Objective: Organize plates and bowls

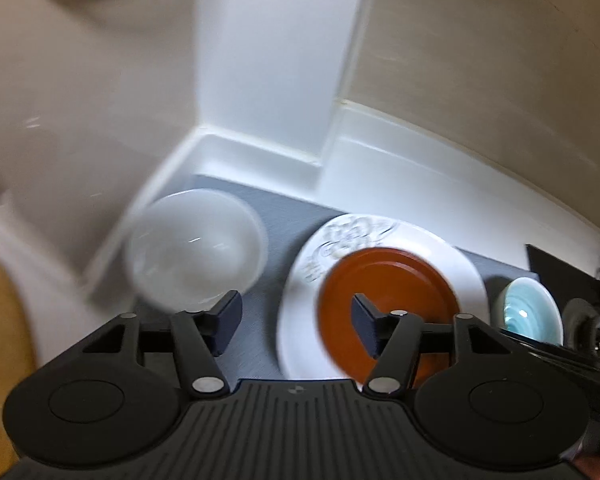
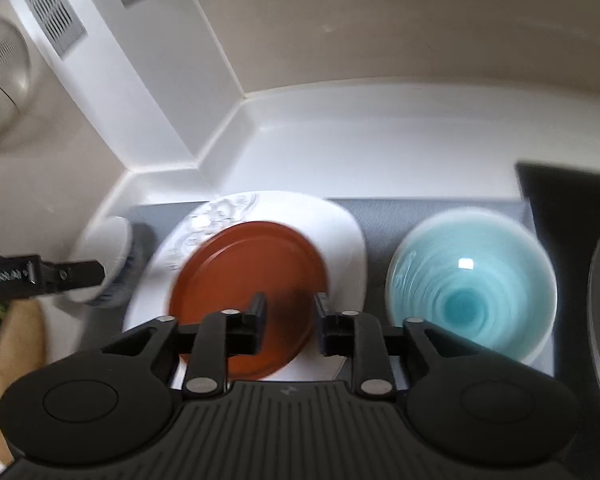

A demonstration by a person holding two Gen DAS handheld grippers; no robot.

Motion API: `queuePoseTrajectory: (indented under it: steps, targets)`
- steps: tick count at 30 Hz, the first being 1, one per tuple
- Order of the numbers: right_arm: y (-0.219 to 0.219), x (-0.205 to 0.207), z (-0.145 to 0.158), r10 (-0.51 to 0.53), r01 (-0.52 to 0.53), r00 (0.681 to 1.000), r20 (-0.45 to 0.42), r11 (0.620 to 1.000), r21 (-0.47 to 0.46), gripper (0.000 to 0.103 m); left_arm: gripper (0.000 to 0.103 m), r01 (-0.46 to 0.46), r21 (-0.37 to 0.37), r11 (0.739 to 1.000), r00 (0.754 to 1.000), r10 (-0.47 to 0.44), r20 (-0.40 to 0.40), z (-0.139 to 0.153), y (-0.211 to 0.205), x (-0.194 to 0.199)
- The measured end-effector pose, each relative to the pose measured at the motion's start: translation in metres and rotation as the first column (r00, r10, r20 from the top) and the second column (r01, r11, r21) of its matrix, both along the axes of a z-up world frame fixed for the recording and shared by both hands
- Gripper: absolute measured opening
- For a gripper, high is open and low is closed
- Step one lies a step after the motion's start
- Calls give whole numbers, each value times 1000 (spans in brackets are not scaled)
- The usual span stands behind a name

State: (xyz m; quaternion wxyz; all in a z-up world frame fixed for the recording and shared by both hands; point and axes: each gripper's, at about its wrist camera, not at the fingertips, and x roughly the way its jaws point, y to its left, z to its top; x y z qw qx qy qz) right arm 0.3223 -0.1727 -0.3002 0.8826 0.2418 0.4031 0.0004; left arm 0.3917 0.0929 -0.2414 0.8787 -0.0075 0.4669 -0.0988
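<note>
A grey mat (image 2: pixel 440 208) lies on the white counter (image 2: pixel 380 140) beneath vent grilles (image 2: pixel 44 4).

Motion blur smears the white bowl (image 1: pixel 196 248) — the brown plate (image 2: pixel 248 300) hides the white plate's (image 2: pixel 340 232) centre.

It looked like a home kitchen. A white surface (image 2: pixel 380 152) with a raised moulded rim ran into a corner of beige walls (image 2: pixel 340 20), with a grey mat (image 1: pixel 276 216) laid near that corner. On the mat stood crockery: a white bowl (image 1: pixel 196 248), a patterned white plate (image 2: pixel 260 216) carrying a brown plate (image 2: pixel 248 280), and a pale blue bowl (image 2: pixel 472 280). Slotted vents (image 2: pixel 46 4) sat in a white panel above.
</note>
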Motion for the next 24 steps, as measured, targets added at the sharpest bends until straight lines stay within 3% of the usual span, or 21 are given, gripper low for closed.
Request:
queuePoseTrajectory:
  steps: [3,7,11,14,15,19,24]
  targets:
    - [2,-21,6,30,-31,999,23,998,47,54,66,-64,13,998,998,63,14,10,14,-17]
    - [8,-45,6,72,-78,996,53,990,118,56,66,-202,-46,978,979,201,-14,12,55,-37]
    - [19,-58,4,84,-91,995,48,982,168,56,65,-313,-233,921,949,296,-103,-3,103,-53]
    - [29,-54,9,98,-104,994,45,982,158,56,61,-373,-278,885,927,349,-134,-14,125,-48]
    - [33,-51,11,103,-109,994,48,983,148,56,55,-386,-284,878,922,363,-131,-17,130,-44]
    - [52,-25,22,92,-98,994,54,986,133,56,35,-391,-345,853,920,359,-157,-27,148,-20]
    - [84,16,26,102,-106,994,38,985,136,56,32,-363,-430,826,931,307,-196,-43,167,10]
